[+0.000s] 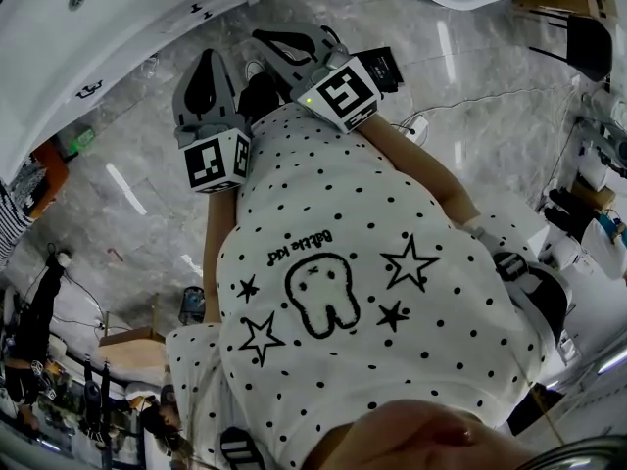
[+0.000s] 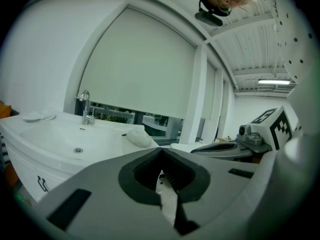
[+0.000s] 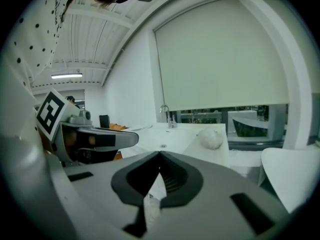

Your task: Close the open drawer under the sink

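Step in hand: approach, by my judgement. The sink stands at left. I cannot tell whether the drawer in the cabinet front beneath it is open. My left gripper and right gripper are clenched, empty and well apart from it. Next move: advance, then press the drawer front inward.

In the head view, the white ceramic sink basin ran off the upper left edge, and my white polka-dot shirt hid the floor across the middle. In the left gripper view, the grey body of my left gripper covered most of the white cabinet front at lower left, so I could not tell whether its drawer stood open. The white lump on the counter was too small to identify.
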Available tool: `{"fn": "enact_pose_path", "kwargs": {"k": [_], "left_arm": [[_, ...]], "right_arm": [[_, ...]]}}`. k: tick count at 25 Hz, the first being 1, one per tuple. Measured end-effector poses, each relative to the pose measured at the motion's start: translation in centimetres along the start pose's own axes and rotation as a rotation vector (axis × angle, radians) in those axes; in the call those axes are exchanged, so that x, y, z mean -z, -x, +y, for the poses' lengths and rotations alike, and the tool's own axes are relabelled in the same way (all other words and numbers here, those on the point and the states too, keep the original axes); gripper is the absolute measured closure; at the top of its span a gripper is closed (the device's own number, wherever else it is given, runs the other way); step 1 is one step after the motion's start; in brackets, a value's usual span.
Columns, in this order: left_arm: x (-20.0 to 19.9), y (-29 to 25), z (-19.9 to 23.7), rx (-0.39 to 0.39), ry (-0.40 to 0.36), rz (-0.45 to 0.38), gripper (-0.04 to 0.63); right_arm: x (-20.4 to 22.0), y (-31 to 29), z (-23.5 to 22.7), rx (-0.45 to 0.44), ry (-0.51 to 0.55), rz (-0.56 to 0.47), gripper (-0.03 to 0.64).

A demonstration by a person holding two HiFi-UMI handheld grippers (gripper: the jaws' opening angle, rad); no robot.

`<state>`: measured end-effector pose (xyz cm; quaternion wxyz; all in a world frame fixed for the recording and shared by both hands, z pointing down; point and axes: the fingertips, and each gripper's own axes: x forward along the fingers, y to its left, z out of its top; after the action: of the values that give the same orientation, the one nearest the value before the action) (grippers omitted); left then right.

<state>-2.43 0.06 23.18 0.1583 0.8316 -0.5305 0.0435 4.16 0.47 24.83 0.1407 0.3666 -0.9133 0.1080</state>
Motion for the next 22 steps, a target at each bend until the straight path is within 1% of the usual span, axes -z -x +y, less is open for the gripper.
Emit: {"fn": "enact_pose_path", "kwargs": {"k": [22], "left_arm": [[0.12, 0.21, -0.06, -0.002, 0.005, -0.006, 0.591]], "right_arm": [[0.36, -0.12, 0.37, -0.019, 0.005, 0.012, 0.603]]}}
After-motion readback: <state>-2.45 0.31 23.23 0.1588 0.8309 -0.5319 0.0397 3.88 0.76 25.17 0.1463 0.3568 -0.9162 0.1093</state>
